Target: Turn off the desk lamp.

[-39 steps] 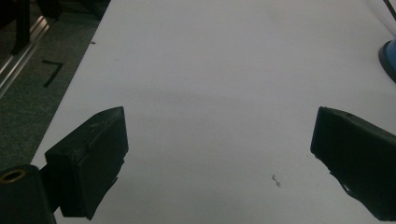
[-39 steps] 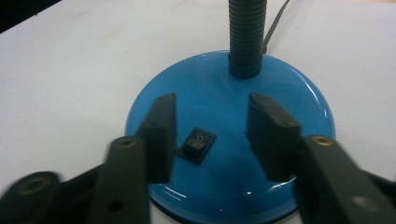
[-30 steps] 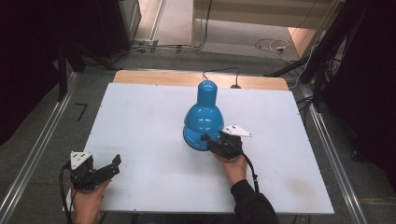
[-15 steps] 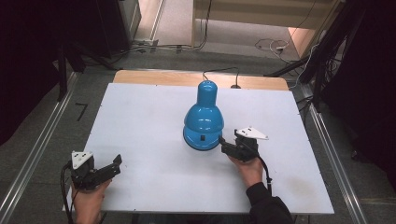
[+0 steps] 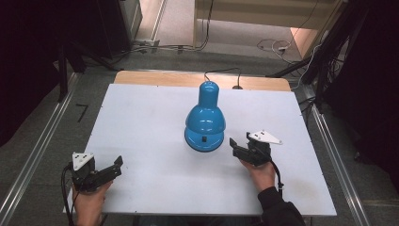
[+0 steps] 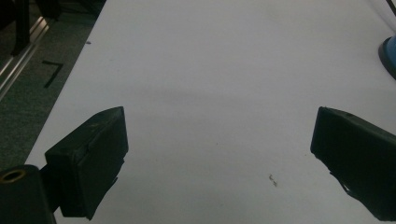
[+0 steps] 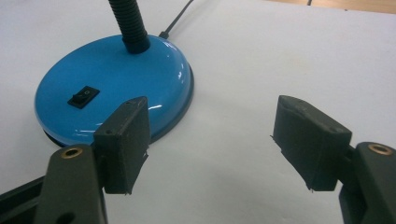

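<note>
Resting on the white table (image 5: 150, 113), both hand-held grippers gape beside the blue lamp (image 5: 205, 120).

Your two grippers are matte black: left gripper (image 5: 96, 174), right gripper (image 5: 249, 149). Each has a grey three-cornered plate on top, plus a black cable trailing back past your wrist. Blocky rectangular jaws with scuffed edges, brass-coloured screw inserts at the jaw mounts. You wear a dark sleeve (image 5: 278, 212) on the right arm.
</note>
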